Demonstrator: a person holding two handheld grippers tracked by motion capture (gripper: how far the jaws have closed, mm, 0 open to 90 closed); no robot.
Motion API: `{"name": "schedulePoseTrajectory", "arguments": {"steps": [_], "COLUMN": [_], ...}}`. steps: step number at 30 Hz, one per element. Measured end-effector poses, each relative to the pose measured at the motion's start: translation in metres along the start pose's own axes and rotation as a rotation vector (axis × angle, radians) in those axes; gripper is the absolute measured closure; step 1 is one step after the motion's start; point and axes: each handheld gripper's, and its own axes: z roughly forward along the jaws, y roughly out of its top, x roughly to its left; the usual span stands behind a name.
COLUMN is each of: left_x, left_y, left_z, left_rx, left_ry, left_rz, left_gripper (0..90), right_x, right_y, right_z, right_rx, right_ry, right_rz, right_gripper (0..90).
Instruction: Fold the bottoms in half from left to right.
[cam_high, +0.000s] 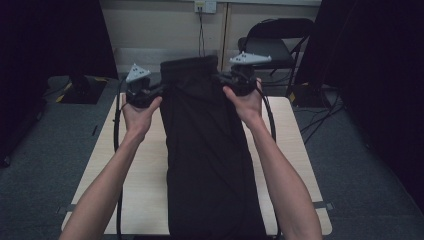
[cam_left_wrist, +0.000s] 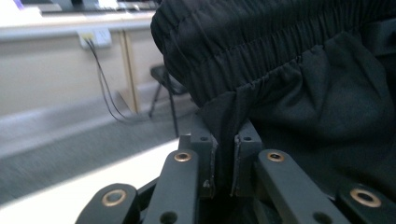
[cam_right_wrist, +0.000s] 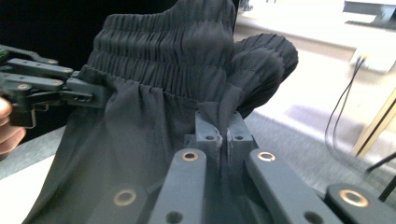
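Note:
Black trousers (cam_high: 207, 155) with a gathered elastic waistband (cam_high: 190, 65) hang lifted at the far end and trail down the middle of the wooden table (cam_high: 140, 180). My left gripper (cam_high: 159, 90) is shut on the trousers' left edge just under the waistband (cam_left_wrist: 261, 51), fabric pinched between its jaws (cam_left_wrist: 223, 140). On the other side my right gripper (cam_high: 220, 80) is shut on the right edge, cloth squeezed in its jaws (cam_right_wrist: 223, 133). In the right gripper view the left gripper (cam_right_wrist: 100, 95) bites the cloth at the far left.
A black folding chair (cam_high: 272, 45) stands behind the table at the right. Wall sockets with hanging cables (cam_high: 201, 30) are on the back wall. Dark curtains flank both sides, and cables lie on the grey floor (cam_high: 325, 115).

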Motion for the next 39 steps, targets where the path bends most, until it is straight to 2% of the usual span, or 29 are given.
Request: {"name": "schedulePoseTrajectory", "arguments": {"steps": [1, 2, 3, 4, 6, 8, 9, 10, 12, 13, 14, 15, 16, 18, 19, 20, 21, 23, 25, 26, 28, 30, 31, 33, 34, 36, 37, 38, 39], "left_x": [-0.001, -0.003, -0.005, -0.006, -0.009, -0.009, -0.011, -0.014, -0.022, -0.027, -0.030, -0.039, -0.039, -0.049, -0.052, -0.056, -0.061, -0.072, -0.081, -0.084, -0.092, -0.099, -0.101, -0.105, -0.108, -0.113, -0.116, -0.118, -0.120], "left_y": [0.012, 0.019, 0.032, 0.041, 0.056, 0.056, 0.053, 0.046, 0.030, 0.017, 0.008, -0.015, -0.015, -0.038, -0.045, -0.053, -0.062, -0.078, -0.092, -0.099, -0.115, -0.127, -0.134, -0.154, -0.164, -0.182, -0.196, -0.204, -0.212], "left_z": [-0.005, -0.010, -0.018, -0.024, -0.033, -0.034, -0.035, -0.034, -0.032, -0.031, -0.030, -0.029, -0.029, -0.032, -0.034, -0.036, -0.039, -0.043, -0.048, -0.051, -0.056, -0.062, -0.065, -0.070, -0.071, -0.070, -0.069, -0.068, -0.068], "left_rx": [-0.008, -0.010, -0.030, -0.044, -0.075, -0.080, -0.078, -0.073, -0.038, -0.019, -0.012, -0.001, -0.001, 0.027, 0.037, 0.053, 0.066, 0.110, 0.136, 0.147, 0.182, 0.208, 0.226, 0.277, 0.303, 0.368, 0.409, 0.433, 0.464], "left_ry": [0.017, 0.028, 0.027, 0.024, 0.025, 0.017, 0.002, -0.031, -0.058, -0.085, -0.107, -0.145, -0.145, -0.192, -0.208, -0.232, -0.256, -0.286, -0.321, -0.338, -0.363, -0.383, -0.396, -0.411, -0.412, -0.415, -0.424, -0.433, -0.433], "left_rz": [0.011, 0.028, 0.045, 0.067, 0.082, 0.079, 0.067, 0.051, 0.069, 0.070, 0.054, 0.028, 0.028, 0.020, 0.021, 0.011, 0.007, 0.025, 0.019, 0.011, -0.012, -0.002, -0.013, -0.042, -0.041, -0.022, -0.043, -0.050, -0.053], "left_gripper": [82.8, 82.8, 82.8, 82.8, 82.9, 82.8, 82.8, 82.8, 82.8, 82.8, 82.7, 82.7, 82.7, 82.7, 82.7, 82.7, 82.7, 82.6, 82.6, 82.6, 82.6, 82.5, 82.5, 82.5, 82.5, 82.4, 82.4, 82.4, 82.4], "right_x": [-0.001, -0.001, -0.001, 0.000, 0.001, 0.004, 0.005, 0.005, 0.004, 0.003, 0.002, 0.002, 0.002, 0.004, 0.008, 0.008, 0.009, 0.014, 0.021, 0.029, 0.033, 0.041, 0.046, 0.063, 0.063, 0.071, 0.074, 0.082, 0.087], "right_y": [0.024, 0.024, 0.031, 0.041, 0.061, 0.063, 0.063, 0.059, 0.041, 0.029, 0.012, -0.011, -0.011, -0.036, -0.058, -0.058, -0.069, -0.090, -0.110, -0.126, -0.133, -0.144, -0.151, -0.180, -0.180, -0.198, -0.209, -0.229, -0.237], "right_z": [-0.004, -0.004, -0.005, -0.008, -0.017, -0.021, -0.023, -0.026, -0.031, -0.033, -0.036, -0.041, -0.041, -0.051, -0.061, -0.061, -0.066, -0.077, -0.086, -0.096, -0.102, -0.112, -0.116, -0.125, -0.125, -0.126, -0.126, -0.127, -0.128], "right_rx": [-0.045, -0.045, -0.049, -0.062, -0.108, -0.115, -0.117, -0.117, -0.101, -0.090, -0.070, -0.054, -0.054, -0.041, -0.011, -0.011, 0.003, 0.028, 0.064, 0.093, 0.101, 0.130, 0.142, 0.202, 0.202, 0.247, 0.268, 0.309, 0.327], "right_ry": [0.009, 0.009, 0.006, 0.000, 0.011, 0.006, 0.005, 0.009, 0.010, 0.014, 0.022, 0.050, 0.050, 0.080, 0.108, 0.108, 0.125, 0.147, 0.149, 0.157, 0.171, 0.178, 0.188, 0.213, 0.213, 0.215, 0.221, 0.231, 0.235], "right_rz": [-0.007, -0.007, -0.028, -0.047, -0.054, -0.065, -0.064, -0.053, -0.034, -0.023, -0.004, 0.034, 0.034, 0.070, 0.081, 0.081, 0.090, 0.113, 0.117, 0.115, 0.128, 0.123, 0.136, 0.152, 0.152, 0.157, 0.173, 0.204, 0.199], "right_gripper": [87.2, 87.2, 87.2, 87.2, 87.2, 87.2, 87.2, 87.2, 87.2, 87.2, 87.2, 87.2, 87.2, 87.2, 87.1, 87.1, 87.1, 87.1, 87.1, 87.1, 87.1, 87.1, 87.1, 87.0, 87.0, 87.0, 87.0, 87.0, 86.9]}}
